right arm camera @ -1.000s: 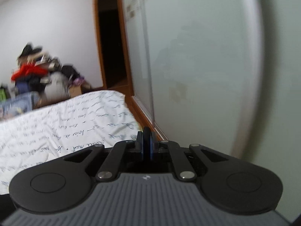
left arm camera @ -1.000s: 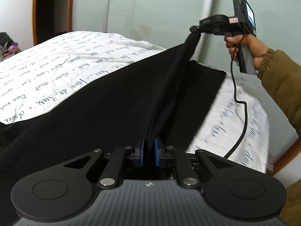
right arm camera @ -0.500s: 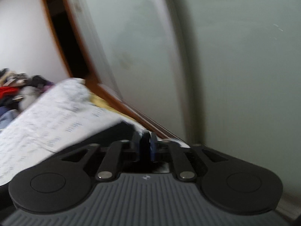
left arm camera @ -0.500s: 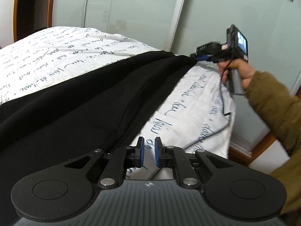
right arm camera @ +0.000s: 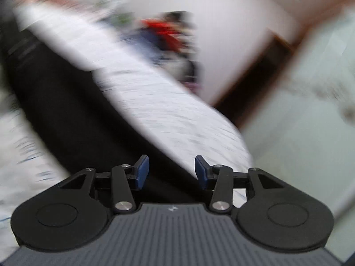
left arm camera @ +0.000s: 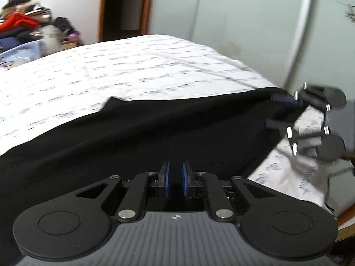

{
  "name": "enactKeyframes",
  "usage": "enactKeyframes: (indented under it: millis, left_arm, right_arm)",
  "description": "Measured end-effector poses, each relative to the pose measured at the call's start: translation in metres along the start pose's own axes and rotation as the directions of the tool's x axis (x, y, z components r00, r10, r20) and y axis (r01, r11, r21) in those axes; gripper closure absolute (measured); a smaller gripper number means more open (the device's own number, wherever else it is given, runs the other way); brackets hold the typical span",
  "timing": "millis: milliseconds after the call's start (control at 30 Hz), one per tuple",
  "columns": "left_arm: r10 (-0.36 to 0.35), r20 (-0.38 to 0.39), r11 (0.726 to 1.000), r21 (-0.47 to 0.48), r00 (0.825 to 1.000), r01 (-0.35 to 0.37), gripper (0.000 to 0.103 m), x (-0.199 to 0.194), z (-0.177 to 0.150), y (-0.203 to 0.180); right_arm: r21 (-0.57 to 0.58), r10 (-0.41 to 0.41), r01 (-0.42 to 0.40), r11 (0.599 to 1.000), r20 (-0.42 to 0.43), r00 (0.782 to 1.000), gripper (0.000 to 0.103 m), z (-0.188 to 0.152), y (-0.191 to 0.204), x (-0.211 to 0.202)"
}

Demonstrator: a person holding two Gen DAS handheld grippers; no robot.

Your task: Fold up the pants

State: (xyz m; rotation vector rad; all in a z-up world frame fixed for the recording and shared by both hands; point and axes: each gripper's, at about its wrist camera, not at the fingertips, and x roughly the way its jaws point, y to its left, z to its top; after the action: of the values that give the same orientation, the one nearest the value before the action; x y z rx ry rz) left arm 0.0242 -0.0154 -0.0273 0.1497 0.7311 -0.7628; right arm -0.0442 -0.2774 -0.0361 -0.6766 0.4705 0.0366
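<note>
Pants (left arm camera: pixel 137 137), matte black cloth, lie across script-printed white bedspread (left arm camera: pixel 133 66).

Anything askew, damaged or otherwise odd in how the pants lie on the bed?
One thing: the black pants lie slanted across the bed sheet, and a small flap pokes up along their far edge. No damage shows; the right wrist view is too blurred to add detail.

Script on the bedsheet (left arm camera: pixel 137 66) is too blurred to read.

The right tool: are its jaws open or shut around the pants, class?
Open and opening. On the right tool the blue pads stand well apart and press on nothing, with the black pants lying beneath them on the bed.
</note>
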Motion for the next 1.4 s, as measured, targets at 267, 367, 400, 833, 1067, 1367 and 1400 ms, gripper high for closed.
enactKeyframes:
  millis: [267,367,400,833,1067,1367,1400]
  left_arm:
    - [0.078,-0.002,0.996,-0.048,0.997,-0.078,0.089,-0.006,-0.005,0.024]
    - [0.074,0.002,0.996,-0.048,0.997,-0.074,0.089,-0.005,-0.006,0.024]
    - [0.069,0.004,0.997,-0.047,0.998,-0.068,0.089,-0.005,-0.006,0.023]
    - [0.03,0.002,0.999,-0.023,1.0,-0.03,0.089,0.007,-0.001,0.008]
    - [0.007,-0.03,1.0,0.027,1.0,-0.006,0.089,0.032,0.007,-0.01]
    - [-0.068,-0.043,0.992,0.104,0.997,0.072,0.089,0.052,0.019,-0.041]
    - [-0.075,-0.046,0.989,0.124,0.996,0.08,0.089,0.056,0.021,-0.047]
  right_arm:
    - [-0.052,0.267,-0.265,0.963,0.047,0.962,0.065,0.029,0.054,0.022]
    - [-0.058,0.316,-0.312,0.948,0.075,0.946,0.066,0.037,0.068,0.004]
    - [-0.07,0.327,-0.322,0.944,0.079,0.942,0.066,0.04,0.071,0.003]
    - [-0.069,0.425,-0.421,0.904,0.043,0.904,0.099,0.044,0.092,-0.008]
    - [0.031,0.486,-0.487,0.873,0.044,0.873,0.098,0.029,0.082,-0.024]
    - [0.03,0.028,-0.025,0.999,-0.119,0.993,0.085,-0.012,0.002,-0.038]
    - [-0.013,0.001,-0.003,1.0,-0.157,0.988,0.084,-0.017,-0.002,-0.037]
